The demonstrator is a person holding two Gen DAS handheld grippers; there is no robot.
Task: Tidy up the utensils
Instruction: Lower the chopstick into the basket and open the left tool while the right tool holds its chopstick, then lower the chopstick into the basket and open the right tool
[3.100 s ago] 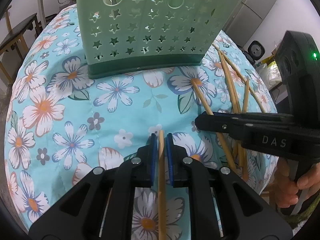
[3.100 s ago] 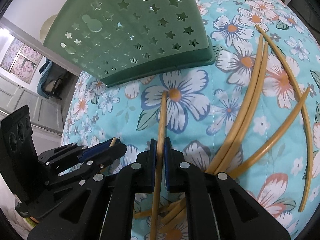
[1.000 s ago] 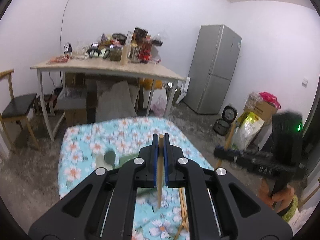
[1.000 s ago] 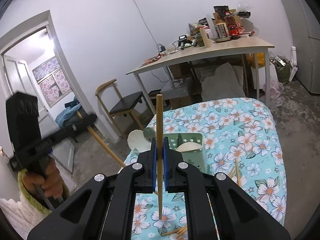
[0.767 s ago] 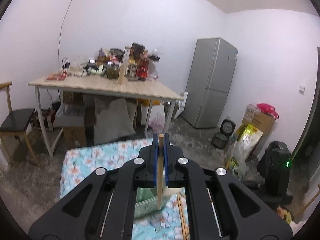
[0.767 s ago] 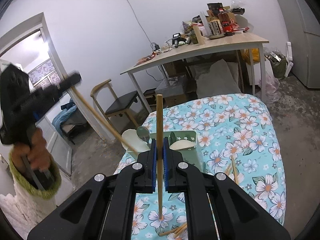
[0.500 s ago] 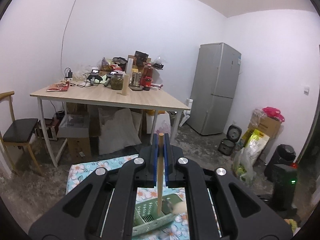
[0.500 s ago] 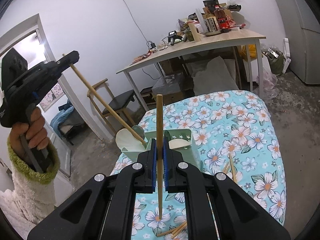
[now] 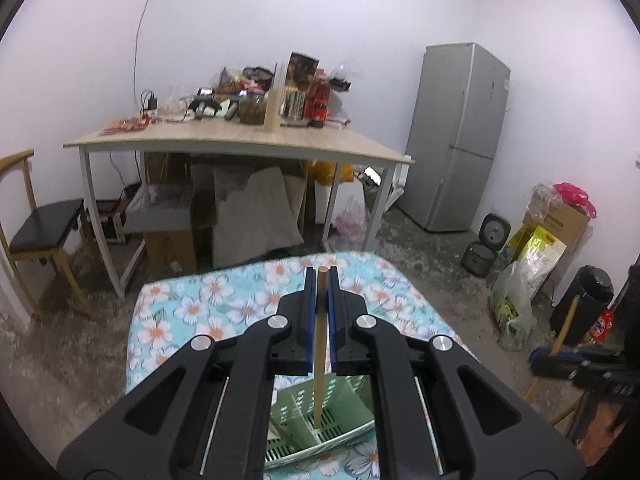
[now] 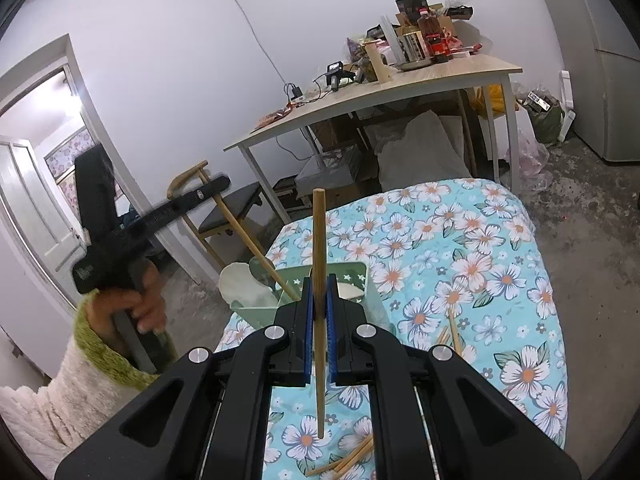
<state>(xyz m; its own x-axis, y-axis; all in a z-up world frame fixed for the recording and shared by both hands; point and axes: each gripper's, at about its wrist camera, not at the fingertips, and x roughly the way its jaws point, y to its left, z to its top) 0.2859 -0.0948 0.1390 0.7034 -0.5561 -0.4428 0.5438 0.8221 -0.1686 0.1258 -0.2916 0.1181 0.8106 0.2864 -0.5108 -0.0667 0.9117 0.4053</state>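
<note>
1. The left gripper (image 9: 319, 316) is clenching a wooden chopstick (image 9: 319, 344) between its blue-padded fingers (image 9: 307, 320), holding it upright.
2. That chopstick's lower end is hanging over the pale green utensil basket (image 9: 344, 408), above one of its slotted compartments; whether it is touching the bottom cannot be told.
3. The right gripper (image 10: 319, 320) is grasping a second chopstick (image 10: 319, 300), also upright, its lower tip hanging above the flowered cloth (image 10: 480, 264) in front of the basket.
4. In the right wrist view the left gripper is showing at the left, a hand (image 10: 132, 300) in a fluffy sleeve with a green cuff (image 10: 108, 356) wrapping its handle, and its chopstick is slanting down into the basket.
5. The basket is sitting on the flower-patterned worktop near its left edge, with a white spoon-like piece (image 10: 244, 284) standing in one compartment.
6. Several loose chopsticks (image 10: 448, 332) are lying on the cloth to the right of the basket and near the bottom edge.
</note>
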